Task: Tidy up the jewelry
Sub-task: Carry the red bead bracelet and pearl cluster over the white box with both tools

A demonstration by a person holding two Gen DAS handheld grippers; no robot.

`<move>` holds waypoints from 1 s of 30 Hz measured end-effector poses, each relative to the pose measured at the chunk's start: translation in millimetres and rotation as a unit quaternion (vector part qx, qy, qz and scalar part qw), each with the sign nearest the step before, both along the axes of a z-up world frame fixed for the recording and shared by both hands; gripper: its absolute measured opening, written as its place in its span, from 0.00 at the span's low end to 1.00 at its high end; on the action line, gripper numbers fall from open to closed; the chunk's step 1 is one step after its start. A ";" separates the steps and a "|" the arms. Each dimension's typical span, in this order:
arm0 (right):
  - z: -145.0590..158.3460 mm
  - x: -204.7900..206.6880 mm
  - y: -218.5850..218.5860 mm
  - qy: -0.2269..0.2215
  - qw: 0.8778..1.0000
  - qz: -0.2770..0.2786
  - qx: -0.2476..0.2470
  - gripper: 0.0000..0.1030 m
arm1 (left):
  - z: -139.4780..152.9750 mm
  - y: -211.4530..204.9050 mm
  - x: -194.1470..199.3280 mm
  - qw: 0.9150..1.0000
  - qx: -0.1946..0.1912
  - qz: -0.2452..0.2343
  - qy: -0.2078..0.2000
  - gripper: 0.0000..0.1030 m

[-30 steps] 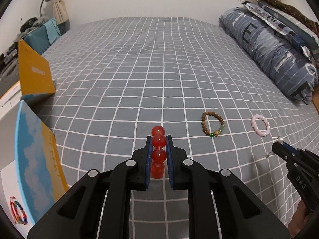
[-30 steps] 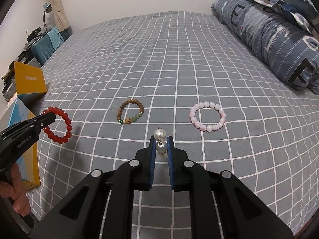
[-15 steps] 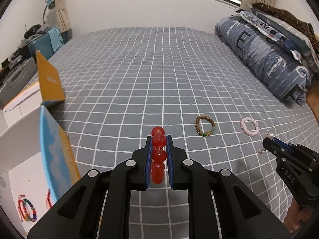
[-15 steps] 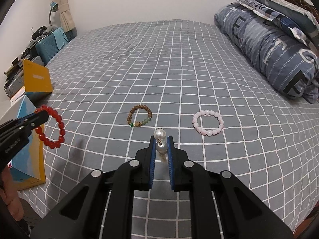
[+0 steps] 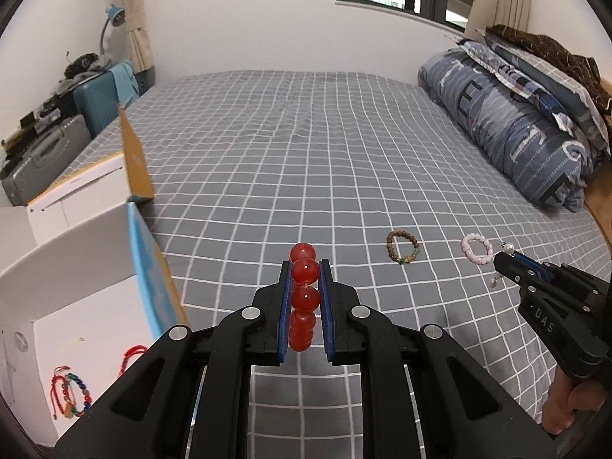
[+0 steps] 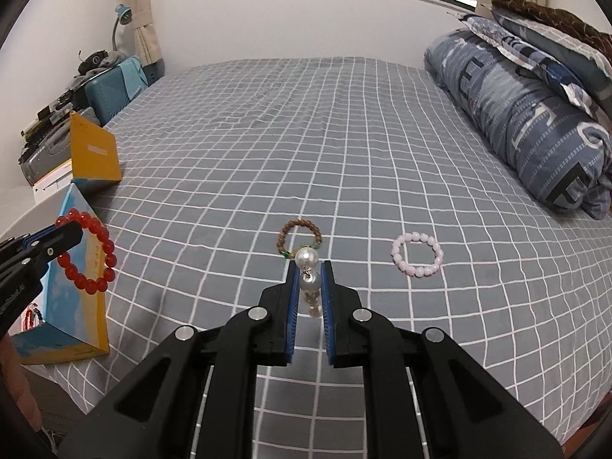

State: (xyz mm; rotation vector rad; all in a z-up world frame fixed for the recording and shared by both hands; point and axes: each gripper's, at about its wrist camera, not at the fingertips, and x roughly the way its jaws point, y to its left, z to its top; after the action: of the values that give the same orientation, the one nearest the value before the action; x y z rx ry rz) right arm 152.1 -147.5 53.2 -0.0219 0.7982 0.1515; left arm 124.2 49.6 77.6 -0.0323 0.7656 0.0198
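In the left wrist view, the left gripper has risen since a second ago: the bed lies lower in the picture, the window now shows, and the white inside of the open box with its colourful string bracelets has come into sight at lower left. Its jaws pinch the red bead bracelet, which hangs edge-on between the blue pads, above the bed and tilted downward. At right, the right gripper holds the pearl earring just beside the pink bracelet. In the right wrist view, the right gripper has likewise lifted; its jaws are pressed onto the pearl earring, which overlaps the wooden bead bracelet lying on the bed beyond. The red bead bracelet dangles from the left gripper before the open box, a hand visible below.
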 end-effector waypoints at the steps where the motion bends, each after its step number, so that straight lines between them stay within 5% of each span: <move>1: 0.6 -0.1 2.9 -0.001 1.000 0.001 -0.001 0.10 | 1.8 2.5 -2.0 1.000 -0.001 0.002 -0.002 0.13; 17: 24.2 -8.5 71.2 -0.034 0.998 0.057 0.002 0.10 | 48.3 53.0 -53.3 0.997 -0.015 0.038 -0.060 0.12; 30: 30.1 -6.8 143.4 -0.036 0.994 0.103 0.009 0.10 | 45.1 118.6 -73.9 0.993 -0.001 0.108 -0.054 0.13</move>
State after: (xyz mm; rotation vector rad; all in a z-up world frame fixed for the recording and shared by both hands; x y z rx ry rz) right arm 145.3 -4.1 83.3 -0.0934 0.7224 0.3510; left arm 50.4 168.2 122.7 -0.1175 0.6502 0.2206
